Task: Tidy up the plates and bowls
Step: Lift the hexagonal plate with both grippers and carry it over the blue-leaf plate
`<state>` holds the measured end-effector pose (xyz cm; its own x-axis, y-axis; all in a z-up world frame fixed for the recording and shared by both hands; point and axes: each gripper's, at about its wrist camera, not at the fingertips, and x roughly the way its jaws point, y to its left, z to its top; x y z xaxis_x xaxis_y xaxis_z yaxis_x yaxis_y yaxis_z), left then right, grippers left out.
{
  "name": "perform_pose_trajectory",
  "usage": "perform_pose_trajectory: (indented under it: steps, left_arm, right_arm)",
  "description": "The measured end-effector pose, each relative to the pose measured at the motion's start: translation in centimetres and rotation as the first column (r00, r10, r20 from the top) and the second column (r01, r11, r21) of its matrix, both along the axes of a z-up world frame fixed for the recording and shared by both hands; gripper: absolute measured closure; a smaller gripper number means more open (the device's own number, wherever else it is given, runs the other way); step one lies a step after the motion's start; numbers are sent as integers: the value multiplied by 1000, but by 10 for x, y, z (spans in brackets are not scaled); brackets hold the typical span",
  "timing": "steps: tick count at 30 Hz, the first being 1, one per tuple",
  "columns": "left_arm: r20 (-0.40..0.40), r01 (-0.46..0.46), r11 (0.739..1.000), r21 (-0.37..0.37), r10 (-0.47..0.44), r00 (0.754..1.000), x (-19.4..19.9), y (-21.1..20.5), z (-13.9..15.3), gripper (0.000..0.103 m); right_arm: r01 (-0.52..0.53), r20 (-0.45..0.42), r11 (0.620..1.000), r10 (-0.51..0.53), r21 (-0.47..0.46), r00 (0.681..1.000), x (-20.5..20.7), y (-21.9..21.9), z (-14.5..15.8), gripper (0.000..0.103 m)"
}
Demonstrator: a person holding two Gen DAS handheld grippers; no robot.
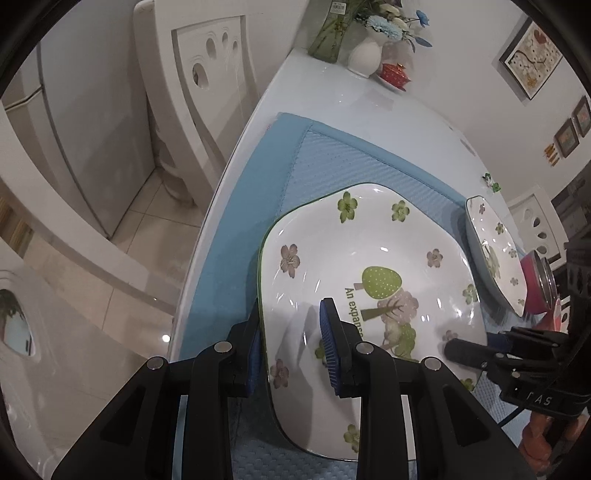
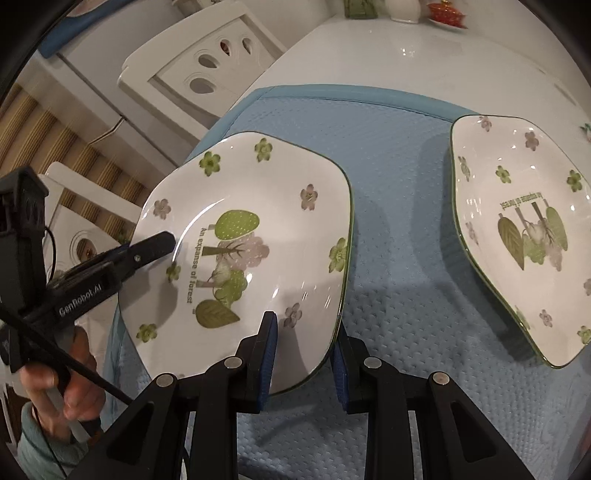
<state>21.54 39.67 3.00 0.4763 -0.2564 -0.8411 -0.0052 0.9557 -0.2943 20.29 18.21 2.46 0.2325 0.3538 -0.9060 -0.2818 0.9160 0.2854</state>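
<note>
On the blue mat (image 2: 388, 206) covering a white table, both the left gripper (image 1: 291, 347) and right gripper (image 2: 304, 354) clamp opposite rims of the near plate (image 2: 251, 251), so lift level and together toward the 2nd plate (image 2: 517, 229).

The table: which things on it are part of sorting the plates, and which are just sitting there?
Part of the job:
- near plate, gripped on opposite rims by the left tool and right tool
- second plate, lying apart on the blue mat

Just sitting there:
- white vase of flowers
- green vase
- red lidded dish
- pink cup
</note>
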Motion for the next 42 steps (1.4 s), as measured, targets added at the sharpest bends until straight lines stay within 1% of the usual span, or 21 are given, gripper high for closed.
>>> perform_pose_trajectory:
  steps: [2,4,7,8,10,12,15,18,19,21,26,28,30,35,40,42]
  left_arm:
    - [-1,-4,1000,18,4,1000,4,-1,-1,77]
    - [6,-1,999,41,1,1000,8,-5,-3,76]
    - [21,3,998,64,-4,1000,8,-10,-4,75]
    - [25,0,997,76,-2,1000,7,-11,-3,74]
    - [23,-7,998,65,5,1000,7,-9,-3,75]
    - [23,-18,999,43,17,1000,4,-6,0,75]
    - [34,-27,998,60,25,999,-3,-10,6,75]
    - [41,-50,998,40,48,998,-9,-10,14,75]
    - [50,-54,998,27,53,997,-13,-10,18,75]
    - [74,-52,998,30,50,996,-21,-12,26,75]
    - [110,-15,996,87,5,994,-44,-27,43,75]
    - [123,1,995,98,-13,992,-57,-31,51,75]
    - [133,8,995,97,-21,991,-69,-34,58,75]
    - [144,16,995,95,-30,989,-102,-42,72,75]
    - [117,27,998,64,-35,992,-137,-50,75,75]
    - [110,34,997,70,-42,993,-148,-56,74,75]
  right_arm:
    - [24,-18,1000,-23,20,1000,7,-6,-3,77]
    - [49,3,999,-49,21,999,18,-11,-5,77]
    - [16,3,999,-16,33,1000,28,-2,-9,76]
    - [10,20,1000,-10,5,1000,25,3,-6,76]
    - [-9,44,1000,10,-16,999,20,5,-3,76]
    - [-23,33,1000,23,-8,999,14,2,-1,76]
    - [-28,34,1000,28,-13,999,1,-1,6,76]
    - [-12,29,1000,12,-13,1000,5,8,11,75]
    - [-4,24,1000,4,-9,1000,4,8,13,76]
    - [5,28,1000,-5,3,1000,0,7,17,76]
    - [4,53,1000,-4,5,999,-22,-2,34,76]
    - [-2,68,1000,2,3,998,-37,-8,44,76]
    - [-9,75,1000,9,0,997,-42,-7,49,76]
    - [-13,95,1000,14,-14,995,-75,-11,65,76]
    - [7,83,1000,-6,-22,997,-119,-24,72,76]
    - [16,66,1000,-15,-15,998,-137,-33,72,76]
